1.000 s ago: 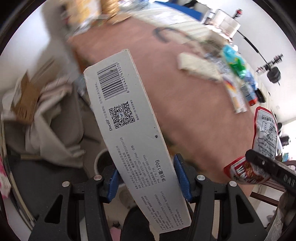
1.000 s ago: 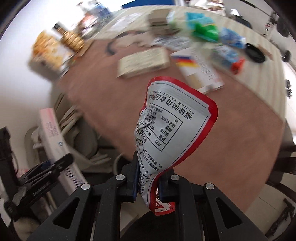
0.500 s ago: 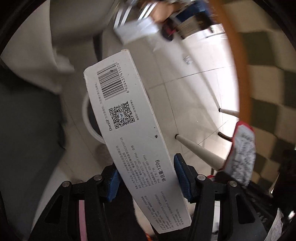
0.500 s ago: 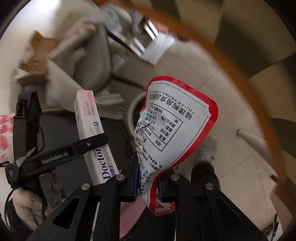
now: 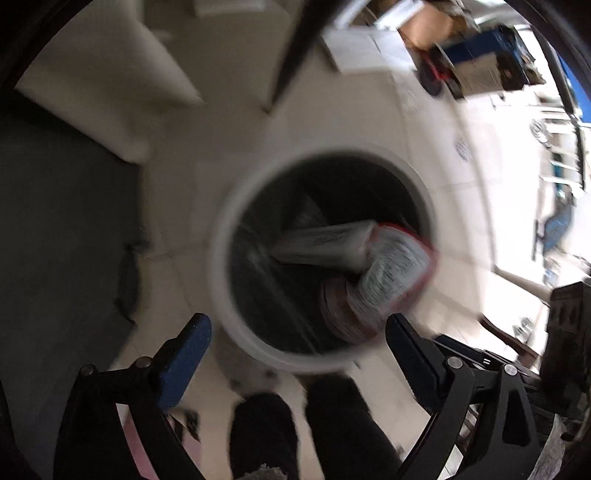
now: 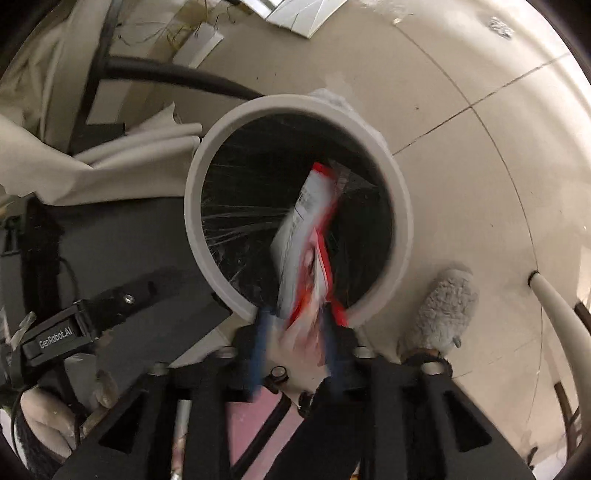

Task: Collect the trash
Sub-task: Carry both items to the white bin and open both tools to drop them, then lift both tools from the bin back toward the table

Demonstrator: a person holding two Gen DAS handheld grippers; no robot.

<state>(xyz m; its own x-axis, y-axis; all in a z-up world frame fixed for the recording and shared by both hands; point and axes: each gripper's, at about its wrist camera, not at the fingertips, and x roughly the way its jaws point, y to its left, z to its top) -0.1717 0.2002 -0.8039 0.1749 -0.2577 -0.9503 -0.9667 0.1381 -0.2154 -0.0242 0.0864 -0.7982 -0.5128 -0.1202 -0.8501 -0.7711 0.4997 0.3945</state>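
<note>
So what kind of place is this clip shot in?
Probably an indoor workroom or storage-like room, not a tidy home. A round white trash bin lined with a black bag stands on a pale tiled floor, with draped cloth beside it and cardboard boxes stacked further off.

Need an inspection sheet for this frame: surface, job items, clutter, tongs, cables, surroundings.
Surface: pale tiled floor.
Job's things: white-rimmed bin with dark liner; long box inside it; red-edged snack bag tipped into the opening, blurred.
Clutter: beige cloth beside the bin.
Tongs: left tongs open, nothing between them; right tongs parted around the bag's lower end, grip unclear.
Cables: black hose behind the bin.
Surroundings: grey fuzzy slipper, white furniture leg.
</note>
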